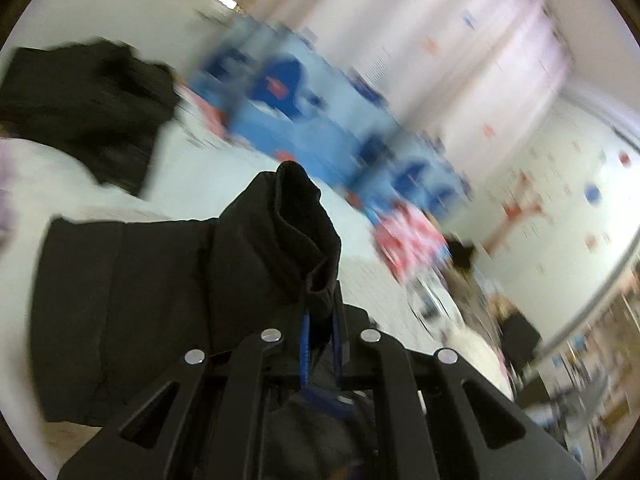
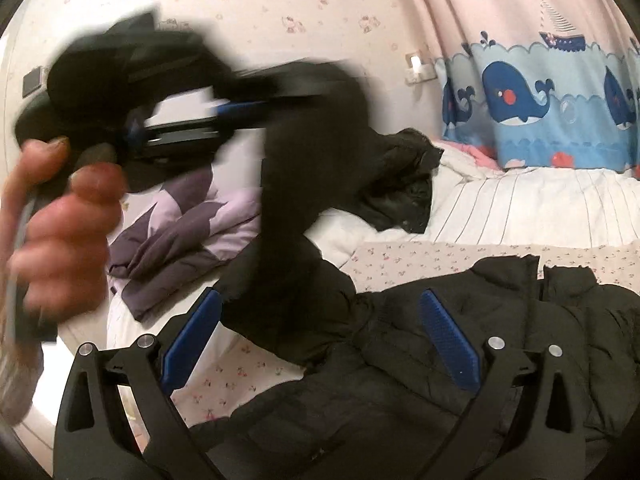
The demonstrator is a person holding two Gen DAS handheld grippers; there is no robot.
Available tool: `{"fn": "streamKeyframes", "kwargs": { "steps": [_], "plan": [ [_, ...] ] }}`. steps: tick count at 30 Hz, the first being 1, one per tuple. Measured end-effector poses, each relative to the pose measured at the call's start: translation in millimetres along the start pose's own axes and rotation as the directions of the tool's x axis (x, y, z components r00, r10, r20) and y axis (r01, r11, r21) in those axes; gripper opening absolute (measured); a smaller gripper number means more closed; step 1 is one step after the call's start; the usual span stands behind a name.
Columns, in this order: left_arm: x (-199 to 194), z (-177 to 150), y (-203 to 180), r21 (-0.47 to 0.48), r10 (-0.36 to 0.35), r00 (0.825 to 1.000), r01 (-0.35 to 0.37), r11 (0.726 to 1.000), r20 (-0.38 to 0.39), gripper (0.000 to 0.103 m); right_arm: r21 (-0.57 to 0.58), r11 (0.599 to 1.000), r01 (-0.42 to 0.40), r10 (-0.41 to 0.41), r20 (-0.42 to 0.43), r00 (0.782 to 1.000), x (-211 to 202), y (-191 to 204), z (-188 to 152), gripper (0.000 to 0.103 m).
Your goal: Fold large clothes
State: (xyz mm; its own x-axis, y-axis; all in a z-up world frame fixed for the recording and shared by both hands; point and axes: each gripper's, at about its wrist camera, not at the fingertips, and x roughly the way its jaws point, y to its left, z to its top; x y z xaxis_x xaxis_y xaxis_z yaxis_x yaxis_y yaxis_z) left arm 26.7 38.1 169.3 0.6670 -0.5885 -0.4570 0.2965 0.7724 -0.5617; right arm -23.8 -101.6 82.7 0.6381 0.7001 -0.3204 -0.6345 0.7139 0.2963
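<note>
Black puffer jacket (image 2: 460, 340) is spread on the bed (image 2: 520, 208) below the wide-open, empty right gripper (image 2: 320, 336); a sleeve is clamped in the closed left gripper (image 1: 320, 320). Folding the sleeve across seems underway; laying it flat is needed next.

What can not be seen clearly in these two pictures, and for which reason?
- Left wrist view: the curtain pattern, smeared by motion blur.
- Left wrist view: the left gripper pads, buried in the black jacket fold.
- Right wrist view: the hand and the tool it holds, blurred.
- Right wrist view: the jacket's lower part, cut off by the edge and the right gripper.
</note>
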Motion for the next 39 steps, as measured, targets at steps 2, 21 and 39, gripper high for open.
{"fn": "streamKeyframes", "kwargs": {
  "steps": [2,21,39],
  "plan": [
    [20.7,-9.9,-26.7,0.064,-0.037,0.998,0.04,0.997,-0.054,0.009,0.058,0.996,0.062,-0.063,0.018,0.998,-3.3,-22.1,-0.7,0.096],
    [32.1,-75.7,-43.0,0.206,0.238,0.939,-0.188,0.96,-0.25,0.072,0.706,0.701,0.1,-0.098,-0.044,0.994,-14.0,-207.9,-69.9,0.011],
    [-16.1,-109.7,144.7,-0.335,0.247,0.964,-0.265,0.904,-0.094,0.082,0.474,0.865,0.164,-0.236,0.096,0.967,-77.3,-174.4,-7.9,0.009]
  ]
}}
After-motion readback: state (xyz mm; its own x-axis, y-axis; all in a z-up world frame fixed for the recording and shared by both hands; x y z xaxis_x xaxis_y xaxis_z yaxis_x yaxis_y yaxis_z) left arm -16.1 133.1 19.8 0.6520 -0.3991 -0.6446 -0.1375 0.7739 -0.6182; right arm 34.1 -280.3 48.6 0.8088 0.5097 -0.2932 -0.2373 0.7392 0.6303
